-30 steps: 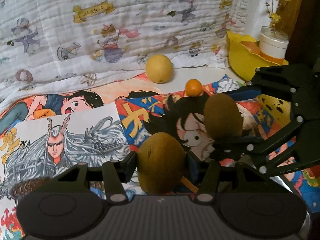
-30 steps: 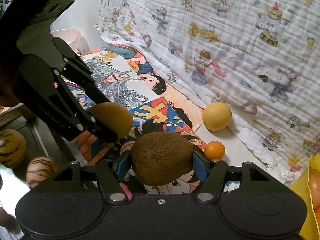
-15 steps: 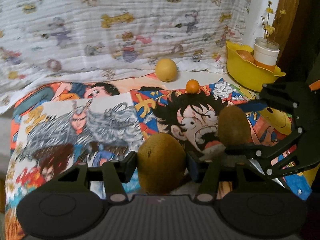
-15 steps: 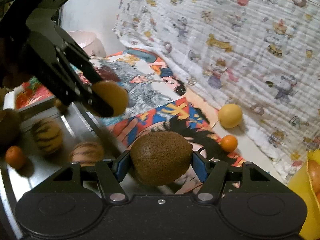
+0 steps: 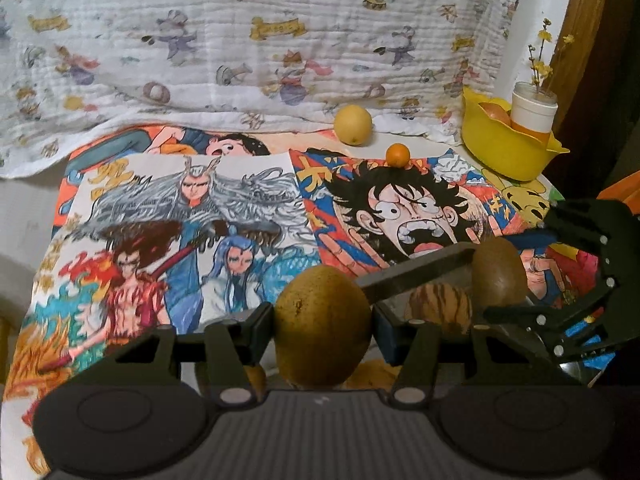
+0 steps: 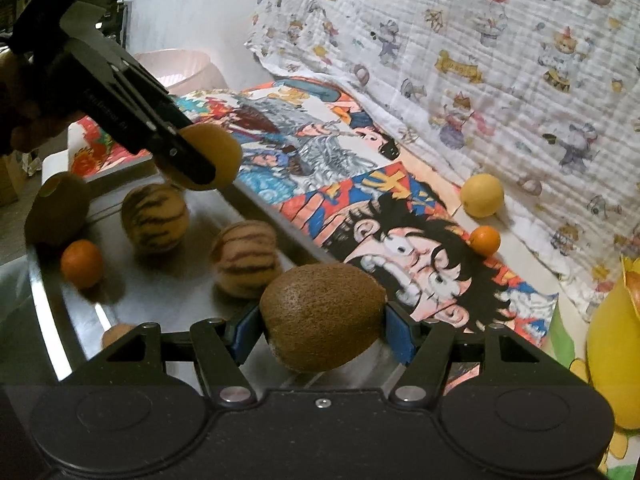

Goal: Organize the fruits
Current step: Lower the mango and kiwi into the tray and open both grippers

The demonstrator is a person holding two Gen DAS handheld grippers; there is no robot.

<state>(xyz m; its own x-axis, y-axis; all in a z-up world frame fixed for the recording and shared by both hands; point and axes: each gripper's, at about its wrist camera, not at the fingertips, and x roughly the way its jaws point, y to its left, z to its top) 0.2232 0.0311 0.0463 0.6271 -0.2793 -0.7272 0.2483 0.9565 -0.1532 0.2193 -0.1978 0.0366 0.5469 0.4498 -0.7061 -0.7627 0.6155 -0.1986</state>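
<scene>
- The left gripper (image 5: 323,326) is clamped on a golden-brown kiwi (image 5: 323,326), pads pressing its two flanks at bottom centre of the left wrist view; the fruit sits upright between them, probably so it cannot roll out in transit.
- The right gripper (image 6: 323,326) is likewise closed on a darker, fuzzier kiwi (image 6: 323,322), held lengthwise across the jaws at lower centre of its own view.
- Both fruits hang over the metal tray (image 6: 60,320) at lower left of the right wrist view, which suggests this is where the fruit is being collected.
- Already lying in that tray: two striped melons (image 6: 155,218), a small orange (image 6: 81,263) and another kiwi (image 6: 56,212) by the far rim.
- Still out on the cartoon-print cloth (image 6: 400,216), at centre right: a lemon (image 6: 481,195) and a tangerine (image 6: 485,241), near each other; these look like the remaining pickups.
- A yellow bowl (image 5: 504,148) stands at upper right of the left view, well apart from the tray.
</scene>
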